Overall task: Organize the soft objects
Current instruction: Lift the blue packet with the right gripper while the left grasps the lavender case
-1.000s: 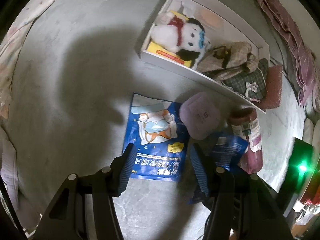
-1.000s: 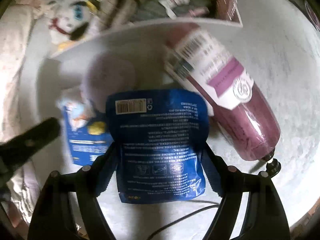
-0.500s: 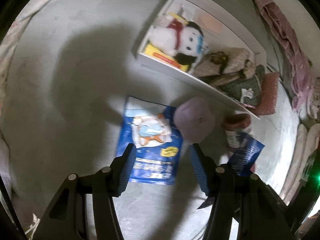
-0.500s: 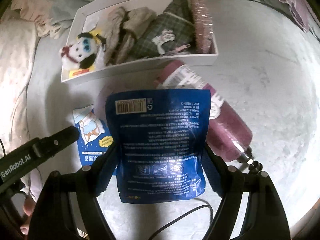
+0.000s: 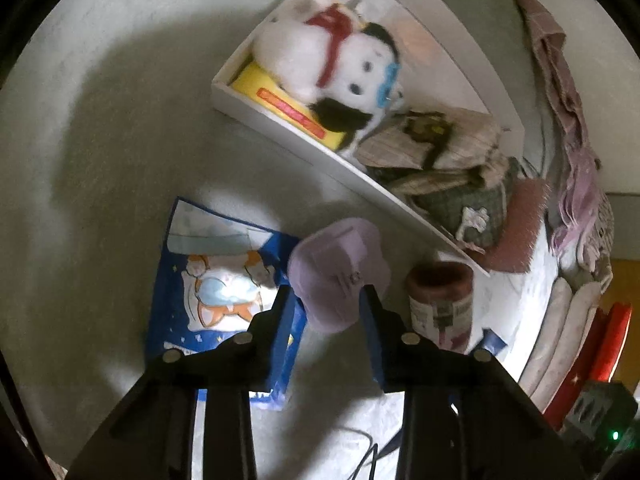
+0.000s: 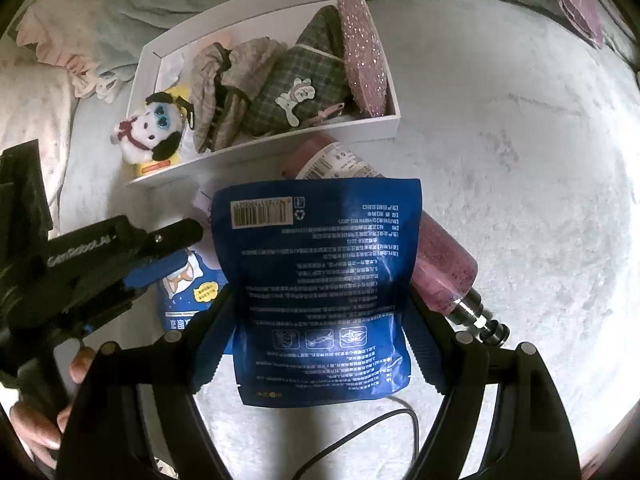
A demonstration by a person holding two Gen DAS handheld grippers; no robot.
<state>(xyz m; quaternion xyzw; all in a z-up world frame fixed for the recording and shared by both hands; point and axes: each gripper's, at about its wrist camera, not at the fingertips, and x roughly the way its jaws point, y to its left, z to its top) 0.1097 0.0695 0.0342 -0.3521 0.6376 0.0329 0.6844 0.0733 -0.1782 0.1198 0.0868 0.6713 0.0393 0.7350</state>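
My left gripper (image 5: 324, 308) points down over a lilac soft pad (image 5: 340, 268) on the grey bedcover. Its jaws are closing, with the pad's near end between the fingertips, and I see no firm press. Left of it lies a blue pouch with a corgi picture (image 5: 224, 288). My right gripper (image 6: 316, 320) is shut on a second blue pouch (image 6: 320, 272), held flat by its side edges, above the cover. Behind it is the white tray (image 6: 264, 144), with a plush dog (image 6: 152, 128) and plaid pouches (image 6: 304, 80) inside. The left gripper (image 6: 160, 252) shows at the left.
A pink bottle (image 6: 440, 264) lies on its side between the tray and the held pouch. A pink glitter piece (image 6: 360, 40) stands at the tray's right end. A black cable (image 6: 360, 432) runs along the near cover. A hand (image 6: 36, 432) holds the left tool. Crumpled bedding rings the cover.
My left gripper has dropped toward the lilac pad and its jaws have narrowed around it. My right gripper has risen with its blue pouch, bringing the whole tray into view.
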